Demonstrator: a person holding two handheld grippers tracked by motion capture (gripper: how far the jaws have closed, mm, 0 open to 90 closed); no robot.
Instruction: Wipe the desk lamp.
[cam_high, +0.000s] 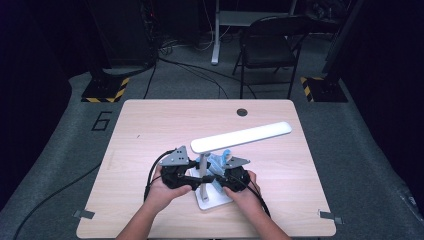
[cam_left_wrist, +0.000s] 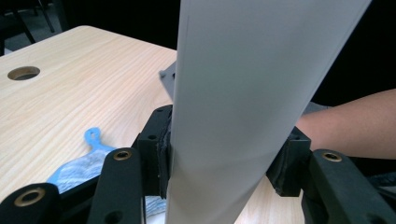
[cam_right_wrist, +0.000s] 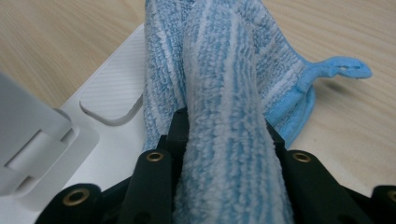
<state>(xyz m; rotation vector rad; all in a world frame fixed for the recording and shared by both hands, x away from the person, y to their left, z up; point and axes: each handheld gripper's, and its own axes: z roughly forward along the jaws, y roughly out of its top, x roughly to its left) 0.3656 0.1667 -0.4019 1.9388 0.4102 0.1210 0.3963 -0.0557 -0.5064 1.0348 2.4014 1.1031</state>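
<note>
Both hands sit close together, left claw (cam_high: 196, 181) and right claw (cam_high: 218, 181) each apparently clamped tight.

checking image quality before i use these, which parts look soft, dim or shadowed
High view: table evenly lit, surroundings nearly black. Left gripper view: lamp stem close and soft, shaded toward the bottom. Right gripper view: cloth blurs nearest the camera, its blue loop casting a faint shadow.

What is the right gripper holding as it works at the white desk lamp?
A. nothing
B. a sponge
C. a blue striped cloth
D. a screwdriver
C: in the right gripper view, the right gripper has its jaws closed on a blue striped cloth lying over the lamp's base.
</note>
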